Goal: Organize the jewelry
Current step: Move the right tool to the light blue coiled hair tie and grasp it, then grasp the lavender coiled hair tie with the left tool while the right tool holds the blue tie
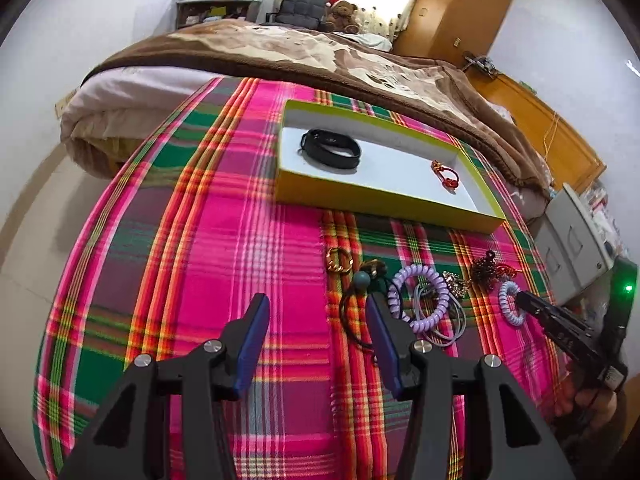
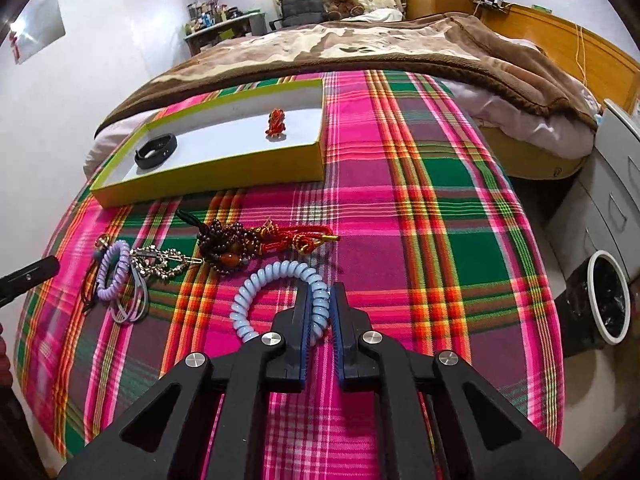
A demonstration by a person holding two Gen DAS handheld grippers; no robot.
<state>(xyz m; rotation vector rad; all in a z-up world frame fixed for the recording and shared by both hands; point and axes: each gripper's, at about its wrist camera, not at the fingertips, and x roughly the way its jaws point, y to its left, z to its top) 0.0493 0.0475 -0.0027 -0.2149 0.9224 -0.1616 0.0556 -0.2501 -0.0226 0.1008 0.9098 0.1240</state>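
On the plaid cloth near the yellow-green box, pale-blue coil hair tie: light, springy, non-fragile, pinched across one side of its loop by the right gripper; left gripper wide, empty.

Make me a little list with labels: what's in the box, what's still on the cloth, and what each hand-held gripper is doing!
box: yellow-green box on the plaid cloth
in box: black band, red ornament
on cloth: purple coil tie, sparkly clip, dark bead string, red cord
right hand-held gripper: shut on the blue coil tie
left hand-held gripper: open, empty
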